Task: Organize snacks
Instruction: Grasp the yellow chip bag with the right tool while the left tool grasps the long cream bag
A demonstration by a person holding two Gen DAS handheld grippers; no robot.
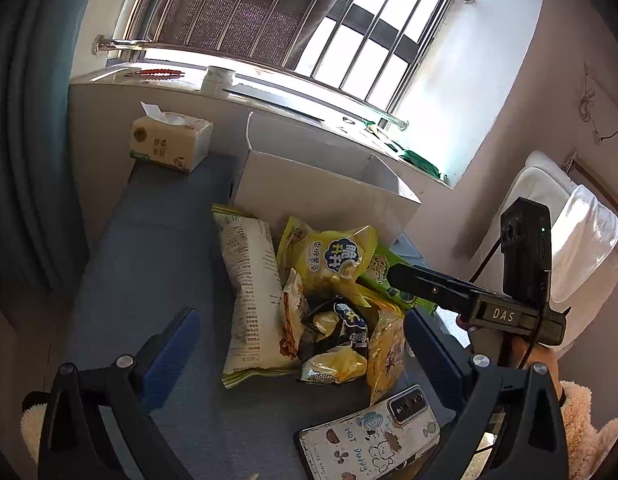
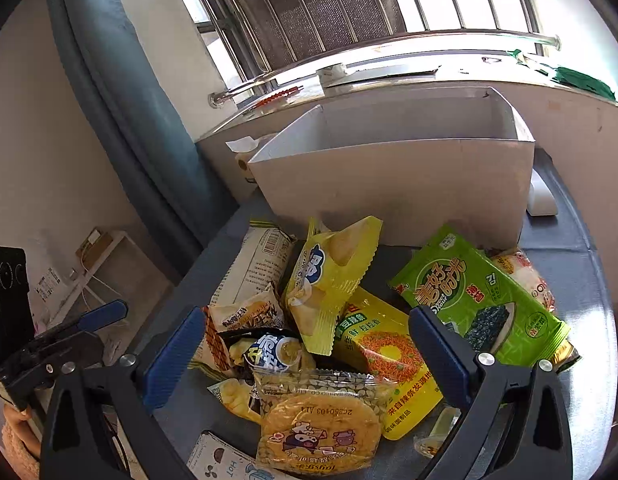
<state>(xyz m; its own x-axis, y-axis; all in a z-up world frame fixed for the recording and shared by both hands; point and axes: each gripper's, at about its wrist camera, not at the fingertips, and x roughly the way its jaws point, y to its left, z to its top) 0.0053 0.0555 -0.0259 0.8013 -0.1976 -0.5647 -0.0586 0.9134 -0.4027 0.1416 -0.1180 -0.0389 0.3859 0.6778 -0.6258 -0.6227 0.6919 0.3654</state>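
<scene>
A heap of snack packets lies on the grey-blue table in front of an open white box. In the heap are a long white packet, a yellow puffed bag, a green seaweed packet, a yellow noodle-snack packet and a clear-wrapped round cracker. My left gripper hangs open above the heap's near side. My right gripper is open too, its blue pads either side of the pile, nothing held. Inside, the box shows only bare white walls.
A tissue pack stands at the table's far left by the window ledge. A phone in a cartoon case lies at the near edge. The right gripper's body reaches in from the right. A blue curtain hangs to the left.
</scene>
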